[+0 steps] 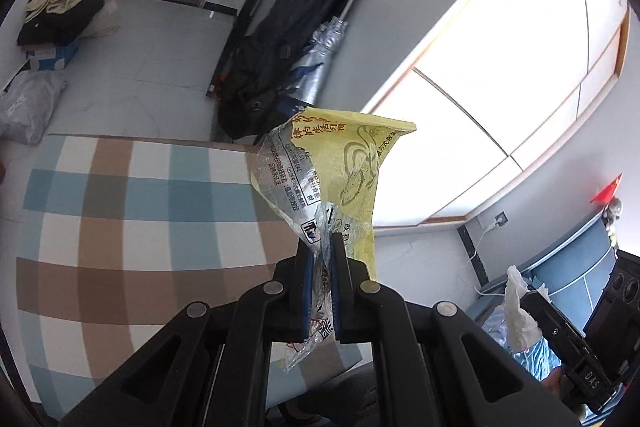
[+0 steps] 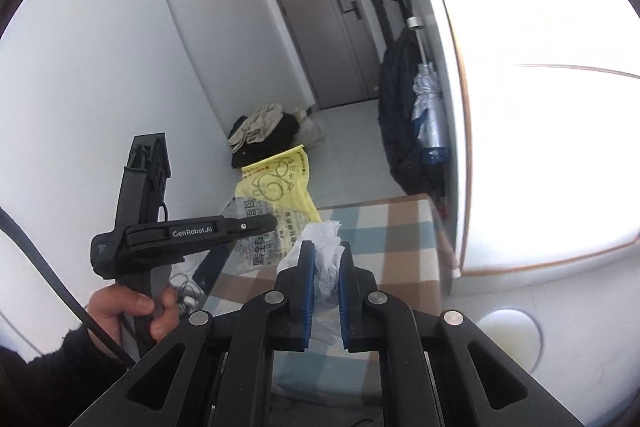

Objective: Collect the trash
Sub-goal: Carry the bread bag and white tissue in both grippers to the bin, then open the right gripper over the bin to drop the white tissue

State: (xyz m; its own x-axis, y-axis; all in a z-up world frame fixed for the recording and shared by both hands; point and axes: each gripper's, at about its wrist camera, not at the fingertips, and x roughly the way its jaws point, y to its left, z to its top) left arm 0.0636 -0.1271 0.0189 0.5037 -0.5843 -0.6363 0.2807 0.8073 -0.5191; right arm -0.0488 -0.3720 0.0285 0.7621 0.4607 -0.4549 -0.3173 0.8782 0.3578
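My left gripper point(image 1: 322, 245) is shut on a crumpled yellow and clear plastic wrapper point(image 1: 352, 163) with printed text, which sticks up above the fingertips. In the right wrist view the same wrapper point(image 2: 280, 183) hangs from the left gripper point(image 2: 272, 221), held by a hand point(image 2: 128, 311) at the left. My right gripper point(image 2: 326, 251) is shut on a wad of white tissue point(image 2: 328, 247). The tissue point(image 1: 520, 311) also shows at the lower right of the left wrist view, pinched by the right gripper's fingers point(image 1: 548, 319). Both grippers are raised above a checked mat point(image 1: 132, 219).
A black backpack point(image 1: 276, 55) and a folded silver umbrella point(image 1: 320, 67) hang on the wall beside a bright window point(image 1: 500, 87). A pile of clothes point(image 1: 60, 7) on a box lies by the brown door point(image 2: 320, 27). Cables lie on the floor near the hand.
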